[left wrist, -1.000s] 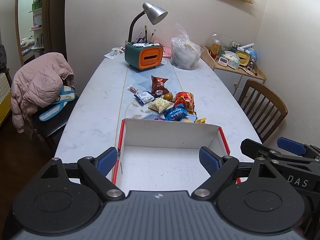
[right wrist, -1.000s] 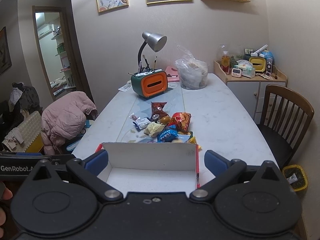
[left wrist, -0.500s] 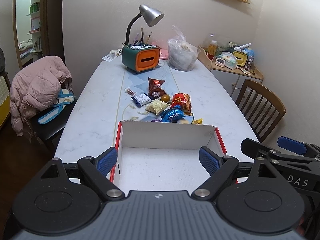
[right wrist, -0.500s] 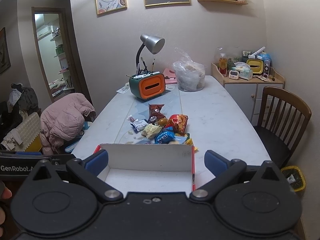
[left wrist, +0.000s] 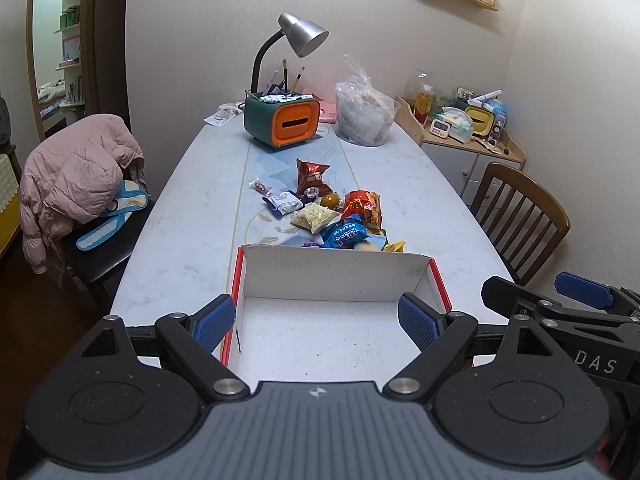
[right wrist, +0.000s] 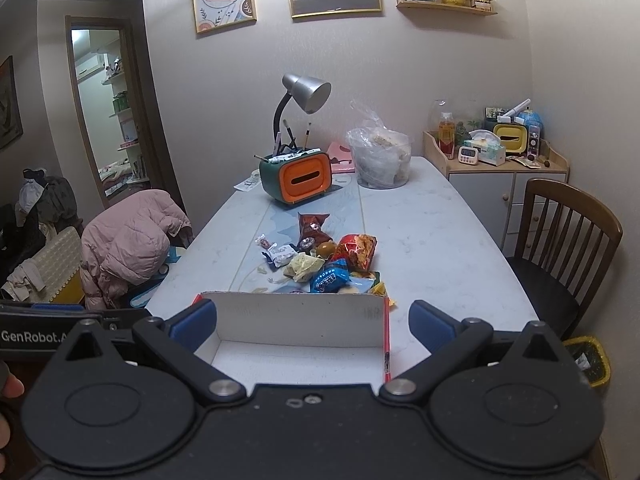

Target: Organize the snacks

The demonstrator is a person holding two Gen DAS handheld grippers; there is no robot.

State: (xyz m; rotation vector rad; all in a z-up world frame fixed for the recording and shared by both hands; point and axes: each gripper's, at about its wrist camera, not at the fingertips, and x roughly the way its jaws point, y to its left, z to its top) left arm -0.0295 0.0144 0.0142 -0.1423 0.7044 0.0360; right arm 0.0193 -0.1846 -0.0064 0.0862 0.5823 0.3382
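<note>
A pile of snack packets (left wrist: 334,212) lies mid-table, also in the right wrist view (right wrist: 326,258): a brown bag (left wrist: 312,174), a red bag (left wrist: 362,208), a blue packet (left wrist: 344,234). An empty white box with red sides (left wrist: 336,280) stands at the near table edge, just before the pile; it also shows in the right wrist view (right wrist: 296,320). My left gripper (left wrist: 316,320) is open and empty above the box. My right gripper (right wrist: 312,324) is open and empty over the box's right side; it appears in the left wrist view (left wrist: 560,304).
A green and orange pen holder (left wrist: 282,124) with a grey lamp (left wrist: 302,36) and a clear plastic bag (left wrist: 364,114) stand at the table's far end. A chair with a pink jacket (left wrist: 72,184) is left, a wooden chair (left wrist: 520,216) right, a cabinet (right wrist: 496,184) behind it.
Both grippers have pulled back and risen slightly, so the box and snacks look a little farther away. Both stay open and empty. Nothing on the table has moved.
</note>
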